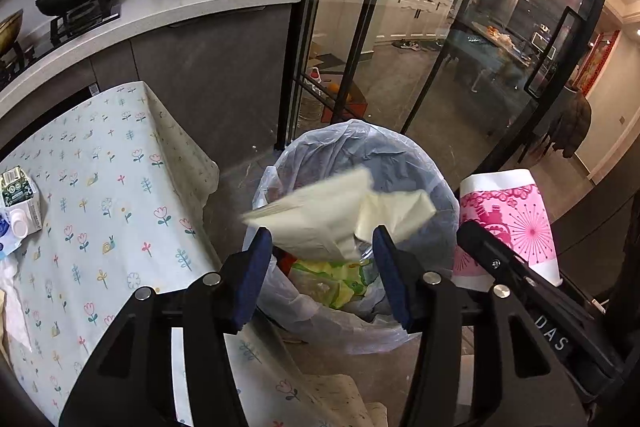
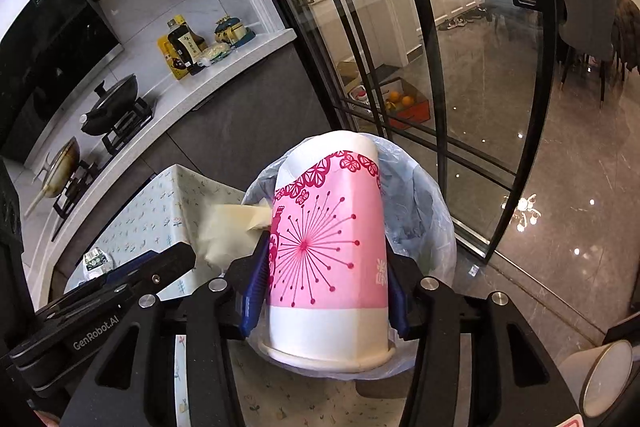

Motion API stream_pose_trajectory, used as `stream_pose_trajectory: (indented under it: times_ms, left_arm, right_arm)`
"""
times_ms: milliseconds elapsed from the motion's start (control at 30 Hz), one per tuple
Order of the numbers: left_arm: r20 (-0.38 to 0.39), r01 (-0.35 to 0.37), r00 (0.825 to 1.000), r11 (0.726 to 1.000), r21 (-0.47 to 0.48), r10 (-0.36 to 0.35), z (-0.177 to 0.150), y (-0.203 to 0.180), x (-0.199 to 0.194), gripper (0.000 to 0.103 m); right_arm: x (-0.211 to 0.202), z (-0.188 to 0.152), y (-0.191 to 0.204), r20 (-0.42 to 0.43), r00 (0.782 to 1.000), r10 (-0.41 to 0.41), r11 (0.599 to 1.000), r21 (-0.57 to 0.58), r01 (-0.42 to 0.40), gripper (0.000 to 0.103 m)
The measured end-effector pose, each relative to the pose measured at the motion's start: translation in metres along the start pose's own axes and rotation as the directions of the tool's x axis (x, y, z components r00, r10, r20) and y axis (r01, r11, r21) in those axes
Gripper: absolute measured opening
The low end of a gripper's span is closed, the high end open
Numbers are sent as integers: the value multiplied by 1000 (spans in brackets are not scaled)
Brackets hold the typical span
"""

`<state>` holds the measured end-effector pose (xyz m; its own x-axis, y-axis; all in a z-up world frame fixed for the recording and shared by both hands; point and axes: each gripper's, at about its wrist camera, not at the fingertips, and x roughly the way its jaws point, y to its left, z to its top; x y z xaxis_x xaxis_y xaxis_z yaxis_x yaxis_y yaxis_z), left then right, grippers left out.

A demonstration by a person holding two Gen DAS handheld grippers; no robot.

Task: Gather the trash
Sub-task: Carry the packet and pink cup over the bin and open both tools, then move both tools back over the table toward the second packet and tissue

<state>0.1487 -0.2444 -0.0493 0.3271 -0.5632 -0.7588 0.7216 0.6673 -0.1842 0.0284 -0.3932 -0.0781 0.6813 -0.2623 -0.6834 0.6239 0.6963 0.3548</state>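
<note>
Left wrist view: the left gripper [image 1: 322,247] is hanging released as a blurred cream napkin [image 1: 320,215] is hovering above the lined trash bin [image 1: 440,195]. Beside it, the right gripper [image 2: 326,267] is grasping a pink paper cup [image 2: 328,251].

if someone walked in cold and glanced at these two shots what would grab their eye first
Probably the pink and white paper cup, clamped in the right claw and filling the middle of the right wrist view above the lined trash bin. Next, the pale yellow napkin, blurred just ahead of the open left claw over that bin. Further left, the flowered tablecloth with a small carton on it.
</note>
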Motion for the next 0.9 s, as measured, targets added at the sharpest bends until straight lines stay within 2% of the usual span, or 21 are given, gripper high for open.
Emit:
stream_pose_trajectory:
  times_ms: [167,667,800,900]
  left_arm:
    - [9,-8,1000,1000,-17,8,1,8,-4,54]
    - [72,-45,996,996,-81,51,0,42,-42,58]
    - [95,-63,993,992,-107,73,-4,56,-56,68]
    - [106,-72,991,990,-123,86,-7,69,-67,69]
  right_arm:
    - [-1,1,8,12,1000,0,1000,-19,0,56]
    - [-28,-5,47,45,998,49,996,-75,-45,61]
    - [-35,-9,63,46,997,67,993,-99,-62,64]
    - [-38,-13,79,41,995,87,990,-117,-82,65]
